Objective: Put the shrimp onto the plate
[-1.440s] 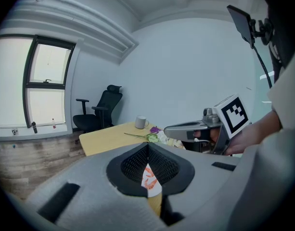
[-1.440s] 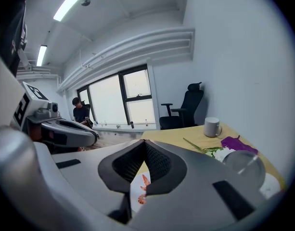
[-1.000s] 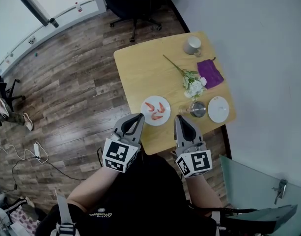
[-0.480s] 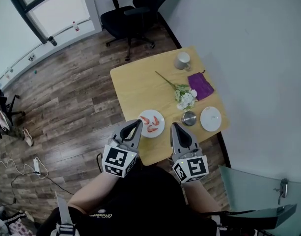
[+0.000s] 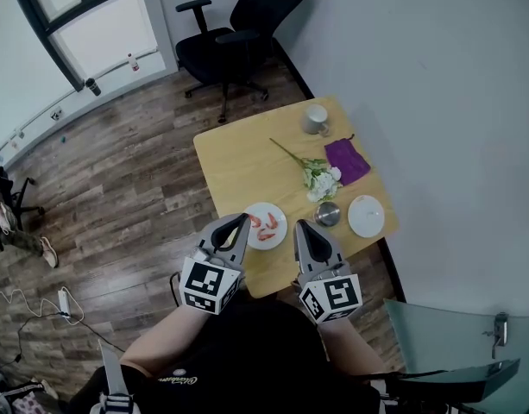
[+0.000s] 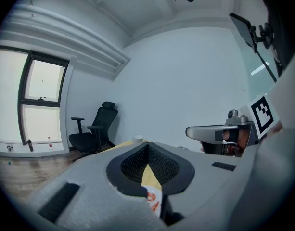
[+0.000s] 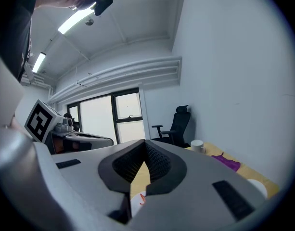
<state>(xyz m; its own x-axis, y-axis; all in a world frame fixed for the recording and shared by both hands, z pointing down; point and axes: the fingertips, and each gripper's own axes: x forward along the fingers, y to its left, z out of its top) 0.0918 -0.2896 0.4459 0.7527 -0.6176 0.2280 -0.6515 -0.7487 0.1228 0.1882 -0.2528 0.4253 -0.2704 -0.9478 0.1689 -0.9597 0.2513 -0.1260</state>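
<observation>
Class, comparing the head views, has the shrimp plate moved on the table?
No. The plate still sits by the near edge of the table, left of the metal cup; only the camera shifted.

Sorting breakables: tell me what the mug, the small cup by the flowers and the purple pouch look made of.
Mug: probably glazed ceramic; white, smooth.
Small cup: likely metal; grey sheen.
Purple pouch: soft cloth; lies limp and rumpled.

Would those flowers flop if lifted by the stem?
Probably: the flowers have a thin stem with white blooms bunched at one end, so that end would likely sag. They look light, and lying flat, unlikely to roll.
</observation>
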